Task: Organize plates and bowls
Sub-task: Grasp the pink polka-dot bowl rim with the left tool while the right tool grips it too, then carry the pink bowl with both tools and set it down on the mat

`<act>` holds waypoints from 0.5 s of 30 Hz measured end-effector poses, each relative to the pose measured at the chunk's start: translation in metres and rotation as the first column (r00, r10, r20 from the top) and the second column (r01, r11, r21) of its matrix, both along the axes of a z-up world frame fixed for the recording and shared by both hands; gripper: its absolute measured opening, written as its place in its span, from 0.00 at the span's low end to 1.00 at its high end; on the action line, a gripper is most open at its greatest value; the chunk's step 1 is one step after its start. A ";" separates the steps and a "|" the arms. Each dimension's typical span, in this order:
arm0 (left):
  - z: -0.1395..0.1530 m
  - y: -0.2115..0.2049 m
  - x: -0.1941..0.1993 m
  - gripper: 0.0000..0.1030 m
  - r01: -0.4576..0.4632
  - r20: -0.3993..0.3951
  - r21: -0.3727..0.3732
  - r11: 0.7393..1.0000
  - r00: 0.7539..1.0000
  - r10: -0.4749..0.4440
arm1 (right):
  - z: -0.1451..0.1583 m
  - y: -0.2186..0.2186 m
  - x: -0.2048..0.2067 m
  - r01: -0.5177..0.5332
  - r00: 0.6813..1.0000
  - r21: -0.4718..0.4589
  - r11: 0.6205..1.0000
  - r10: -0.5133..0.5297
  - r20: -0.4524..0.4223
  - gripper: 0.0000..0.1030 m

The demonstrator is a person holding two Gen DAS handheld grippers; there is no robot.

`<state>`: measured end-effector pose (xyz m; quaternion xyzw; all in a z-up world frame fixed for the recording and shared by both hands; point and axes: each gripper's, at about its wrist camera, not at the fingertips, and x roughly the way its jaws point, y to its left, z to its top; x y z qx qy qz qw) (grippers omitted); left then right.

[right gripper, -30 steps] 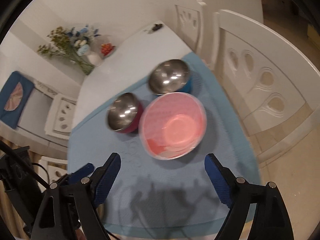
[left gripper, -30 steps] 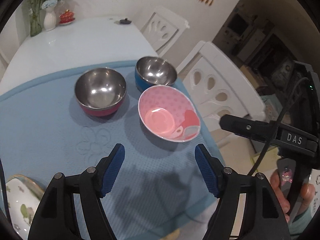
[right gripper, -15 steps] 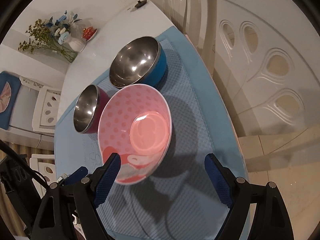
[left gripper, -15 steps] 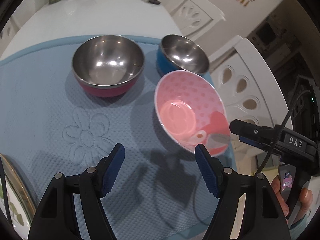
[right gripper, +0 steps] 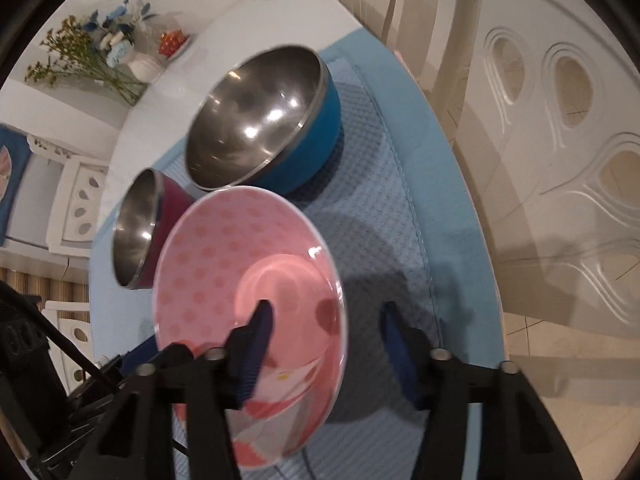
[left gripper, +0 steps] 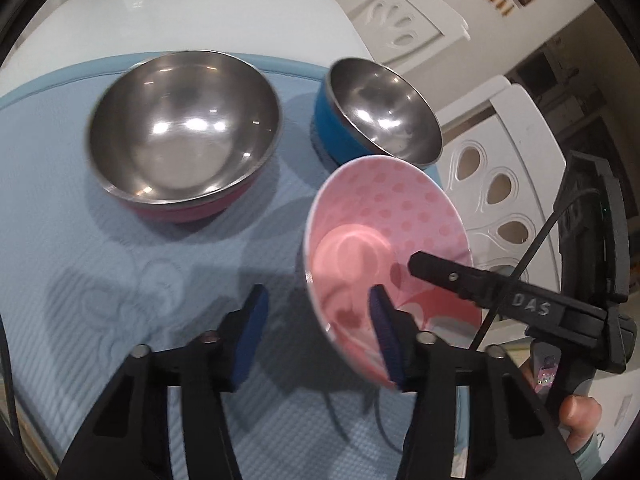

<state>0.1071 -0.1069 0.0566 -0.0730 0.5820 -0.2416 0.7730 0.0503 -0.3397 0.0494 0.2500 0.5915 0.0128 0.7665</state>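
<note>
A pink polka-dot bowl (left gripper: 384, 240) stands on the blue mat, also in the right wrist view (right gripper: 240, 264). My left gripper (left gripper: 318, 332) is open, its jaws astride the bowl's near left rim, one finger inside. My right gripper (right gripper: 326, 344) is open, its jaws astride the bowl's right rim, one finger inside. A steel bowl with a red outside (left gripper: 184, 136) sits at the back left, also in the right wrist view (right gripper: 138, 226). A steel bowl with a blue outside (left gripper: 376, 112) sits behind the pink bowl, also in the right wrist view (right gripper: 260, 116).
The blue mat (left gripper: 80, 280) covers the near part of a white table (left gripper: 200, 16). White chairs (left gripper: 504, 184) stand along the table's right side. A vase of flowers (right gripper: 100, 52) and a small red dish (right gripper: 172, 40) stand at the far end.
Both grippers have moved in and down onto the pink bowl and have narrowed. Each now has one finger inside the bowl's rim.
</note>
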 end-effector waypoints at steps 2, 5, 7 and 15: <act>-0.005 -0.008 0.001 0.21 0.025 -0.003 0.006 1.000 1.000 -0.025 | -0.005 -0.002 0.001 0.000 1.000 -0.004 1.000 0.000 -0.007 0.30; -0.008 -0.013 0.001 0.15 0.020 0.019 0.027 0.999 1.000 -0.020 | -0.010 -0.002 -0.001 -0.004 1.000 0.014 1.000 0.005 -0.010 0.13; -0.007 -0.013 -0.001 0.15 0.013 0.017 0.021 1.000 1.000 -0.014 | -0.009 0.003 -0.003 -0.023 1.000 -0.006 1.000 0.023 -0.003 0.12; 0.014 -0.008 -0.022 0.15 0.007 0.045 0.015 1.000 0.999 -0.007 | 0.019 0.015 -0.019 -0.035 0.999 -0.065 0.997 0.037 0.017 0.12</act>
